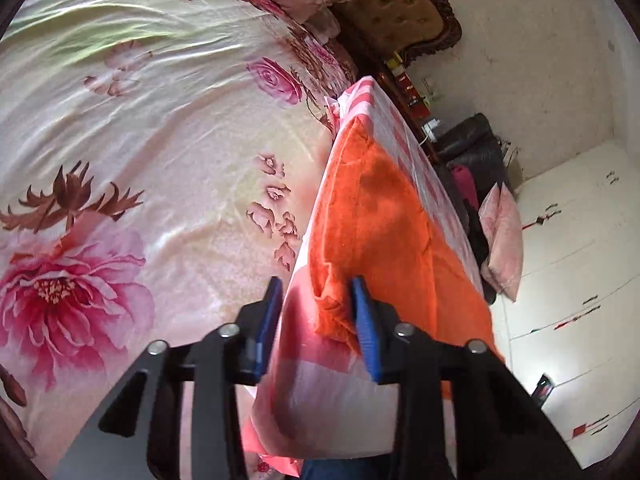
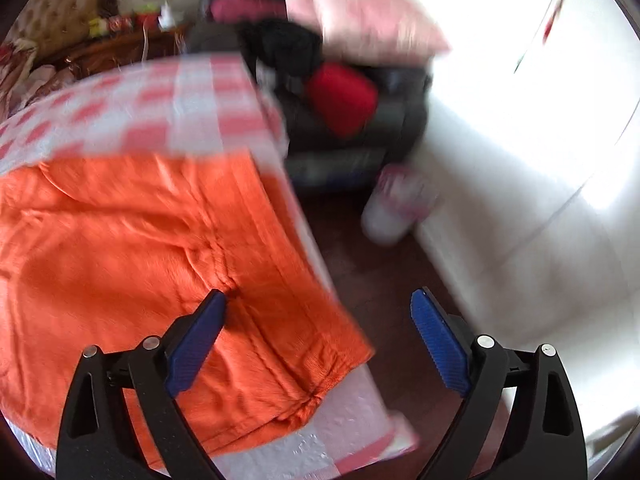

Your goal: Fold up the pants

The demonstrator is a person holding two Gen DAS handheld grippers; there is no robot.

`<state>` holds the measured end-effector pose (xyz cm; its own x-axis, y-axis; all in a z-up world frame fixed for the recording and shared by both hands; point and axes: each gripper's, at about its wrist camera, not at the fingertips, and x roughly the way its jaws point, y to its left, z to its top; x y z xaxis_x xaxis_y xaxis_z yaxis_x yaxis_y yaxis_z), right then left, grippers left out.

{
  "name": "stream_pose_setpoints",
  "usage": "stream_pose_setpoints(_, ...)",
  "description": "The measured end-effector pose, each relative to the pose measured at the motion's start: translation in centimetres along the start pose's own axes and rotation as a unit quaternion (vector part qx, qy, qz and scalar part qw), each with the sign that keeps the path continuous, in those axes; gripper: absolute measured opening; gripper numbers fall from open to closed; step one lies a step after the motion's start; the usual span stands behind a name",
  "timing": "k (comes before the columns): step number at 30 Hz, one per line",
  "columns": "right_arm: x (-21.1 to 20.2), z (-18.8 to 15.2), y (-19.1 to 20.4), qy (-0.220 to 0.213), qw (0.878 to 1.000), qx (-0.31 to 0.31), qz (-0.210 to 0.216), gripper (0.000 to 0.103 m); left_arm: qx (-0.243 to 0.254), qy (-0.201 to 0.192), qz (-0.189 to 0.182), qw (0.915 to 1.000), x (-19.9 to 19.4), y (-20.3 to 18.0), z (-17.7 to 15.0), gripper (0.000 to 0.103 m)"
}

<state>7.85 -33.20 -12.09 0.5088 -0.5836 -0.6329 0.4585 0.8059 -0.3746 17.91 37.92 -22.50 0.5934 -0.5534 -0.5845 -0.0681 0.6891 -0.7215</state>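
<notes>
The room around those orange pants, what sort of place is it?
Most likely a home bedroom: a bed with a floral bedspread, a tufted headboard behind the pillows, and a white wardrobe along the wall.

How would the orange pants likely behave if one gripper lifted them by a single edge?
The orange pants would probably droop limply: they already wrinkle and follow the bed edge. The fuzzy surface suggests decent grip. They look light, though that can't be confirmed.
</notes>
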Motion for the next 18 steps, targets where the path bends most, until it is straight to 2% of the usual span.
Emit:
stream_pose_setpoints(1,-1.8,0.6,1.4,-0.030,0.999,-0.028,0.019,0.088,0.012,-0.001,0.004,0.9999,0.1,-0.5,0.1,0.025)
stream_pose_setpoints(3,-5.3,1.8,4.9,-0.072,0.991,-0.074,0.090,0.088,0.040,-0.001,0.029,0.9988,0.2,-1.7,0.3,0.024)
stream_pose_setpoints(4,-7.2,2.5,7.7,-0.080,0.982,-0.089,0.148,0.089,0.053,0.000,0.040,0.9978,0.2,-2.1,0.4,0.023)
stream_pose_setpoints(6,-9.6,3.3,13.3,-0.070,0.957,-0.103,0.263,0.089,0.064,-0.001,0.056,0.9964,0.3,-2.5,0.4,0.023)
stream_pose_setpoints(7,-10.4,3.4,15.9,-0.069,0.948,-0.118,0.288,0.089,0.064,-0.002,0.059,0.9962,0.3,-2.5,0.5,0.023)
stream_pose_setpoints(10,-12.4,4.2,23.3,-0.067,0.943,-0.156,0.285,0.089,0.051,-0.008,0.061,0.9968,0.2,-2.4,0.4,0.023)
stream_pose_setpoints(13,-12.5,4.6,27.5,-0.017,0.938,-0.148,0.312,0.089,0.050,-0.013,0.080,0.9955,0.1,-2.9,0.5,0.026)
stream_pose_setpoints(14,-12.5,4.5,28.3,-0.008,0.938,-0.147,0.314,0.089,0.047,-0.020,0.103,0.9934,0.0,-2.9,0.7,0.040)
stream_pose_setpoints(15,-12.4,4.3,29.4,-0.003,0.938,-0.150,0.313,0.089,0.038,-0.033,0.141,0.9887,-0.5,-2.8,0.7,0.050)
stream_pose_setpoints(16,-12.5,3.9,29.9,0.000,0.939,-0.152,0.310,0.089,0.030,-0.049,0.163,0.9849,-1.0,-2.7,1.0,0.059)
stream_pose_setpoints(17,-12.2,3.6,30.4,0.007,0.939,-0.153,0.309,0.089,0.024,-0.071,0.185,0.9798,-1.9,-2.8,1.1,0.059)
stream_pose_setpoints(18,-12.0,3.2,30.6,0.018,0.939,-0.152,0.309,0.089,0.027,-0.094,0.217,0.9712,-2.9,-3.2,1.2,0.059)
